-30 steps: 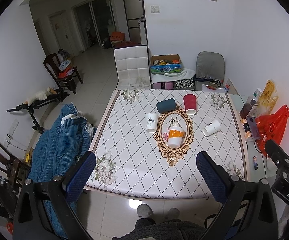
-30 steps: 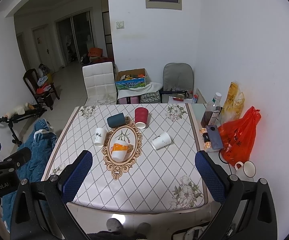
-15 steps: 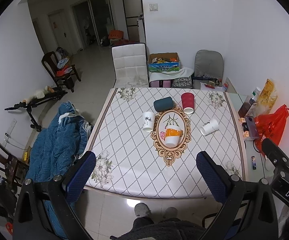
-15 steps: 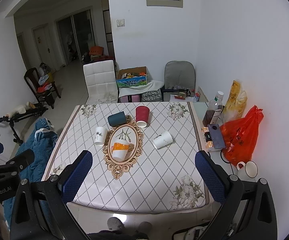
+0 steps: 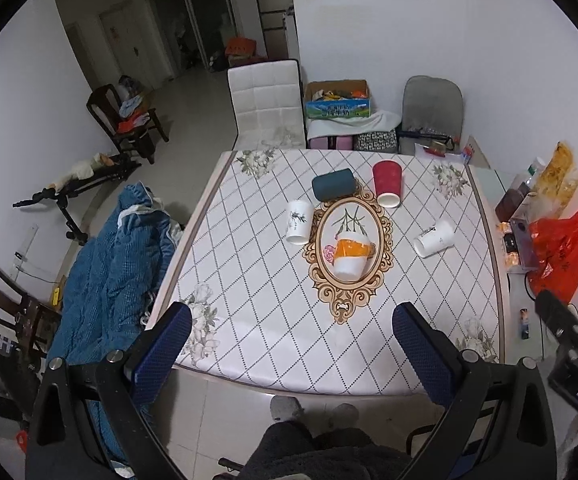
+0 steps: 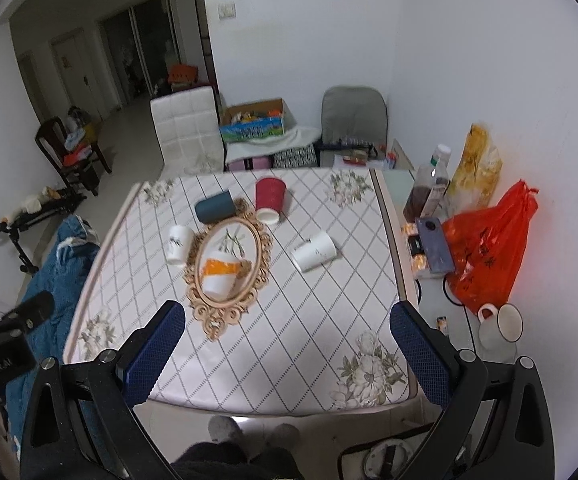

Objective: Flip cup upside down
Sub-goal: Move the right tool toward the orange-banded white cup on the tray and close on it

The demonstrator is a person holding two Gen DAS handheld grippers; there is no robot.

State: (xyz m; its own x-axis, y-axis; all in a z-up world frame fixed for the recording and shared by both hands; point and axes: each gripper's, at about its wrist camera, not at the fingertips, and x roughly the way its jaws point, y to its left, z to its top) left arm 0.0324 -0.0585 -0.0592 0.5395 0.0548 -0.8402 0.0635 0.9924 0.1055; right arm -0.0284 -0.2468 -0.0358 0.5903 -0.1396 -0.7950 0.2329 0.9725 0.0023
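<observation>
Several cups lie on their sides on the quilted table (image 5: 249, 300) (image 6: 289, 340). An orange-banded white cup (image 5: 351, 256) (image 6: 219, 276) lies on an oval ornate tray (image 5: 341, 304) (image 6: 213, 320). Around it lie a white cup (image 5: 299, 222) (image 6: 179, 244), a dark teal cup (image 5: 333, 184) (image 6: 215, 208), a red cup (image 5: 387, 182) (image 6: 271, 198) and a white cup (image 5: 433, 238) (image 6: 315, 250) at the right. My left gripper (image 5: 291, 348) and right gripper (image 6: 287, 348) are open and empty, high above the table's near edge.
A blue quilt (image 5: 109, 272) hangs over a chair left of the table. A side shelf at the right holds a red plastic bag (image 6: 489, 248), a bottle (image 6: 429, 184) and a mug (image 6: 503, 326). A white chair (image 5: 265, 104) stands behind the table.
Both grippers have shifted a little; the right view has swung and come slightly closer to the table. The cups have not moved. Both grippers stay open.
</observation>
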